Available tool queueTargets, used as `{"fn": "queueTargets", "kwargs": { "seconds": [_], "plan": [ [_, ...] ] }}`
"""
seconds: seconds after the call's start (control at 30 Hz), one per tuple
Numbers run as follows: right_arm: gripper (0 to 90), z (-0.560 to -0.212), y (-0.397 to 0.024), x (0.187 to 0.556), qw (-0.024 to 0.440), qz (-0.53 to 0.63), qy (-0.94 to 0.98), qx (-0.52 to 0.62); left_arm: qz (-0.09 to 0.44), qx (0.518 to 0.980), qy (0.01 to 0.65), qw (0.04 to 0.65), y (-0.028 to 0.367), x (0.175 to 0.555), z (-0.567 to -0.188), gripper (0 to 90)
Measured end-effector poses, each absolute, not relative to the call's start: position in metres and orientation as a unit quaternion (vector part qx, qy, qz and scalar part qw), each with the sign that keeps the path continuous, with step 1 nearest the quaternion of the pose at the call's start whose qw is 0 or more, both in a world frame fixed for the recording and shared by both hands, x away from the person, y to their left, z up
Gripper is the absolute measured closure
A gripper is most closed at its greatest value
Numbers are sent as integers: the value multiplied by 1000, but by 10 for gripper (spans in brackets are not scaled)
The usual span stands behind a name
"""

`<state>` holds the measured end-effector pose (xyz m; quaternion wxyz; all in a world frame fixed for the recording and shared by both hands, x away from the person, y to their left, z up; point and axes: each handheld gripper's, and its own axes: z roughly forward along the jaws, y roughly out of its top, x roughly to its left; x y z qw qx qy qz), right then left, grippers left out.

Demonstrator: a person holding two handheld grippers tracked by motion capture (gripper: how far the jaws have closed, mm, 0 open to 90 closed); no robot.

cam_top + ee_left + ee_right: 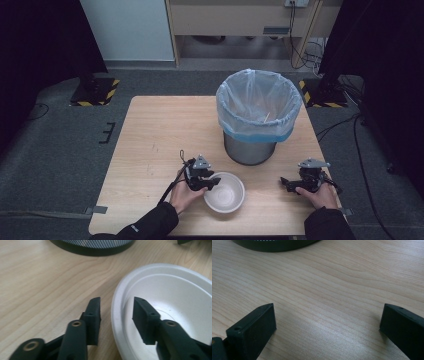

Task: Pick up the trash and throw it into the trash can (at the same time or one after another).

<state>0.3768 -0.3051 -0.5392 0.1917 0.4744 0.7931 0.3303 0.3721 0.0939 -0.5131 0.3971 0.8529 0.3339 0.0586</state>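
Observation:
A white empty bowl [227, 196] sits on the wooden table [160, 130] near its front edge. My left gripper [215, 181] is at the bowl's left rim. In the left gripper view the jaws of the left gripper [117, 301] straddle the rim of the bowl [180, 290], one jaw outside and one inside, with a gap on both sides, so they stand open. My right gripper [286, 184] rests low at the front right, well apart from the bowl. In its own view the right gripper [328, 307] stands wide open over bare wood.
A grey bin [259, 107] lined with a pale blue bag stands behind the bowl at centre right. Its dark base shows at the top of both gripper views [92, 247] [274, 245]. Bare wood stretches across the table's left half.

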Motion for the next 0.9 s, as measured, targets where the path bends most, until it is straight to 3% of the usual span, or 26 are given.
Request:
{"fn": "queueTargets", "kwargs": {
  "seconds": [0.13,0.53,0.9],
  "plan": [
    [7,-539,-305,377,192,330,793,474,52,856,334,391,93,372,-514,730],
    [7,-539,-305,377,192,330,793,474,40,842,329,425,96,365,-494,802],
    [7,-539,-305,377,192,330,793,474,81,821,328,461,116,358,-461,824]
  ]
}}
